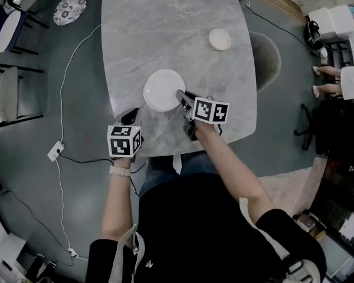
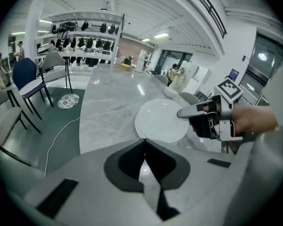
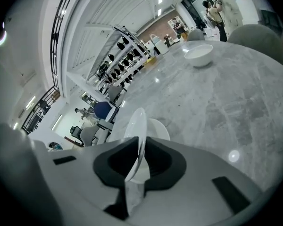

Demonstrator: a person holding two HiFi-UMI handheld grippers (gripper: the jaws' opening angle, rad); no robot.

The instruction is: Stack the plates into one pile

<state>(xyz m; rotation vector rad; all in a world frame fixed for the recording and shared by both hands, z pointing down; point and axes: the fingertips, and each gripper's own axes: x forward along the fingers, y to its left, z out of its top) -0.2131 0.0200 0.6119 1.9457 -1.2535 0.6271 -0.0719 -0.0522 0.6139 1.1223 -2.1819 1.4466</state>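
**Right gripper clamping a white plate above a second one**

In the head view, the right gripper (image 1: 182, 96) is reaching in from the lower right toward the middle of the frame. It is gripping the near right rim of a white plate (image 1: 163, 90) over the grey marble table (image 1: 165, 22). In the right gripper view, the jaws are pressing together on that rim, and the plate (image 3: 136, 126) is running edge-on up the centre of the picture. A second white plate (image 3: 159, 128) is lying flat on the marble just to the right of the held one. Whether the two are touching cannot be told.

The left gripper (image 1: 130, 117) is hanging at the table's near edge, below and left of the plates in the head view. In its own view the jaws (image 2: 144, 147) are closing tip to tip with nothing between them. Beyond them, the held plate (image 2: 162, 120) is showing at centre right. The right gripper (image 2: 191, 111) is pinching it from the right side of the frame.

A small white bowl (image 1: 220, 39) is sitting well apart from the plates, toward the upper right of the table in the head view. It is also showing at the upper right of the right gripper view (image 3: 199, 54).

On the grey floor, a round patterned disc (image 1: 69, 9) is lying at the upper left of the head view. A white cable (image 1: 62, 93) is trailing down the left side.
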